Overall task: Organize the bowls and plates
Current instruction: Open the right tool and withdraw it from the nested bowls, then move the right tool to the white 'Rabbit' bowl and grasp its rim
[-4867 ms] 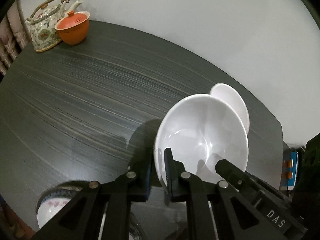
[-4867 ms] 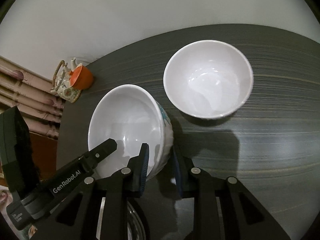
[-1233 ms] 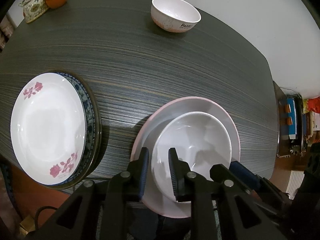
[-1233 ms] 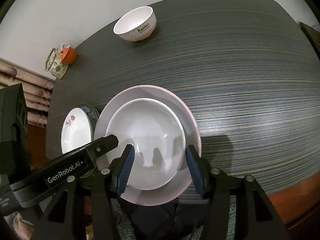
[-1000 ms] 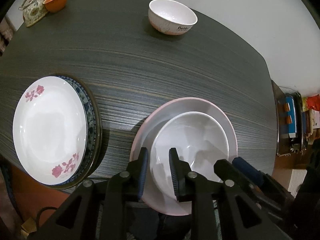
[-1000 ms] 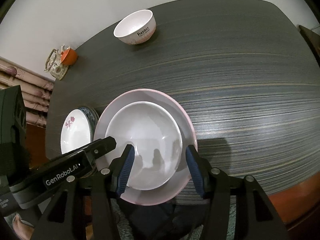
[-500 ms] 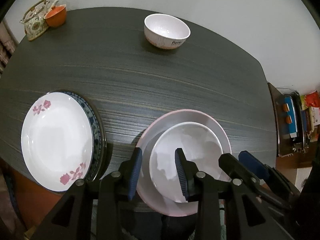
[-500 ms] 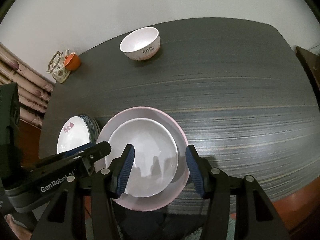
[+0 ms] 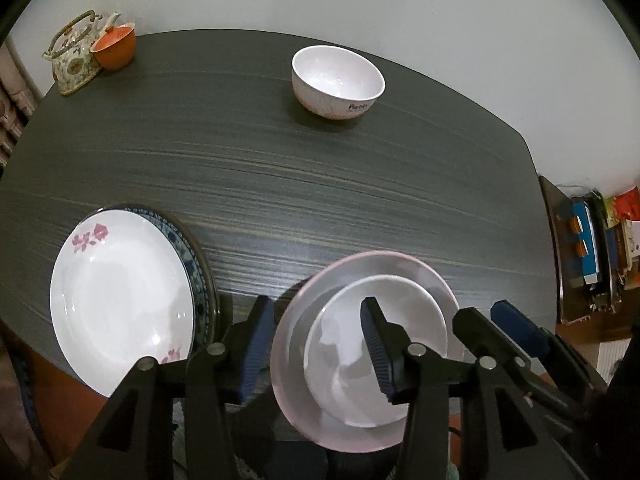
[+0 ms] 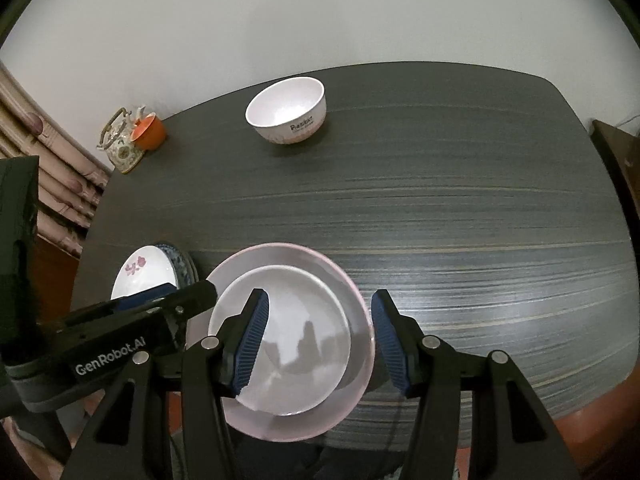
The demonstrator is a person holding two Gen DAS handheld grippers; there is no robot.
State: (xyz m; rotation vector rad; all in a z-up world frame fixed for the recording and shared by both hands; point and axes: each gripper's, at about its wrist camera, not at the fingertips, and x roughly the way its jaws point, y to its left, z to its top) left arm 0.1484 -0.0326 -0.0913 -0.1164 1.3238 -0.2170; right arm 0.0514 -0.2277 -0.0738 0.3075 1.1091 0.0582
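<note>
Bowl: your white bowl (image 9: 376, 356) sits inside the pink plate (image 9: 344, 280), at the near edge of the worktop (image 9: 320, 184).
Left fingers: your left gripper (image 9: 316, 344) is spreading its fingers right now. The bowl's left rim is in the gap between them, but the pads do not press on it.
Left finger spots: one finger (image 9: 376, 344) hangs over the inside of the bowl. The other one is outside the pink plate, over the dark worktop.
Right fingers: your right gripper (image 10: 318, 338) has its fingers spread wide. They pinch nothing.
Right finger spots: one finger (image 10: 252, 340) hangs over the left part of the bowl. The other is past the right rim of the pink plate. The bowl and plate show between them from above.
Both tools: each one shows up in the other's view, side by side over the pink plate.
Flower plate: a white plate with pink flowers (image 9: 120, 300) lies to the left of the pink plate. It rests on top of a plate with a blue rim (image 9: 196, 268).
Far bowl: a small white bowl with writing on it (image 9: 338, 78) stands alone near the back edge, well apart from the plates.
Corner: a flowery teapot (image 9: 74, 58) and an orange cup (image 9: 116, 46) stand together at the far left corner, touching or nearly so.
Wall: a plain white wall (image 10: 320, 20) is behind the worktop.
</note>
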